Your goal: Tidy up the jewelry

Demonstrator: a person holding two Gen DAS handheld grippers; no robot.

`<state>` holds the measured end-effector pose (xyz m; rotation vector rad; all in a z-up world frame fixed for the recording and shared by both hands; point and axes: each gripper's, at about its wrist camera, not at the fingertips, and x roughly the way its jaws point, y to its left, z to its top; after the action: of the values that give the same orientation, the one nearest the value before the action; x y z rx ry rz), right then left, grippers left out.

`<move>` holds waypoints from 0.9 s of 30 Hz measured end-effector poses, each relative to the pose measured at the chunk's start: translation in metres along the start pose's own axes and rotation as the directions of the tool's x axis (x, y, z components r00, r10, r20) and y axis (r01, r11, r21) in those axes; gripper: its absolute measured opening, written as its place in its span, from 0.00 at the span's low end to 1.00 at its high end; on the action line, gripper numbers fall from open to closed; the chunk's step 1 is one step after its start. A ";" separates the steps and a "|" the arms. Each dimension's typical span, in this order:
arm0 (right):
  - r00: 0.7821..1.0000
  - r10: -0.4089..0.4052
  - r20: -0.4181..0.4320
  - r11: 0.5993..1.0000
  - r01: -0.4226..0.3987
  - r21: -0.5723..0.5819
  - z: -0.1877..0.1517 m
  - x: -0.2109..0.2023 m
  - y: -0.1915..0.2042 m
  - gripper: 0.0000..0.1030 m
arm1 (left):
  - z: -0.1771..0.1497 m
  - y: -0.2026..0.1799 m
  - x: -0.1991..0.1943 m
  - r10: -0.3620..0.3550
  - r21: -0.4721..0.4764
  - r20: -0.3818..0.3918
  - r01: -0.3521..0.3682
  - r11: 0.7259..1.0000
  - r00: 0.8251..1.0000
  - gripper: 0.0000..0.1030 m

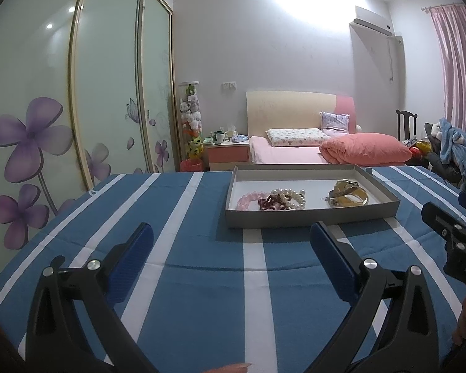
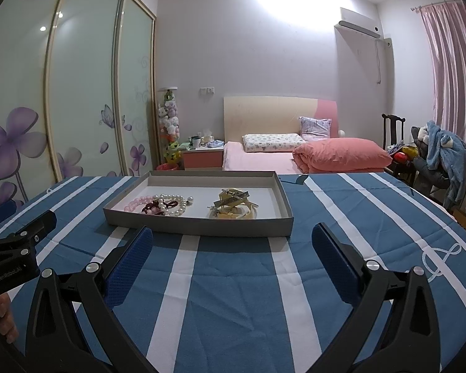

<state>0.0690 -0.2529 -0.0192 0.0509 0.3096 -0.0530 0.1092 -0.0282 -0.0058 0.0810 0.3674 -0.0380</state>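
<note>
Striped cloth [image 1: 202, 295], blue with white bands, covered the table in front of me, and a bed [image 2: 264, 157] stood well beyond its far edge. On the cloth sat a shallow grey tray [image 2: 198, 227] with a white floor, a little ahead of both my tools. I held my left gripper [image 1: 231, 242] low over the cloth with its blue pads wide apart and nothing between them. My right gripper [image 2: 232, 242] hung the same way, spread and empty, just short of the tray's near wall.

Inside the tray the jewelry lay in two heaps, apart from each other. Toward the right was a tangle of yellow bands [image 2: 234, 208], with a metal piece on top; they looked stiff and springy, so I judged a pinch across one band's flat would hold best. Toward the left lay a pearl bracelet [image 2: 175, 206], touching a pink bead bracelet [image 2: 135, 203] and a dark red bead strand [image 2: 153, 209] that crossed over it. Those I took to be light, limp and slippery; round beads could roll out of smooth pads. I reckoned the safest hold was across the string with a bead on either side, lifting slowly, since the three strands overlapped and one might drag the others along.
</note>
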 end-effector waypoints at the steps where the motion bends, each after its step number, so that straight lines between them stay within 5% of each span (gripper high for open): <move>1: 1.000 0.000 -0.001 1.000 0.000 0.000 -0.001 -0.001 0.000 0.98 | 0.000 0.000 0.000 0.001 0.000 -0.002 -0.001 1.000 1.000 0.96; 27: 1.000 0.002 -0.003 1.000 -0.002 0.002 0.001 0.000 -0.001 0.98 | 0.000 0.000 0.001 0.001 0.001 -0.009 -0.001 1.000 1.000 0.96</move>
<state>0.0690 -0.2539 -0.0186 0.0527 0.3129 -0.0513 0.1105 -0.0284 -0.0064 0.0821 0.3763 -0.0372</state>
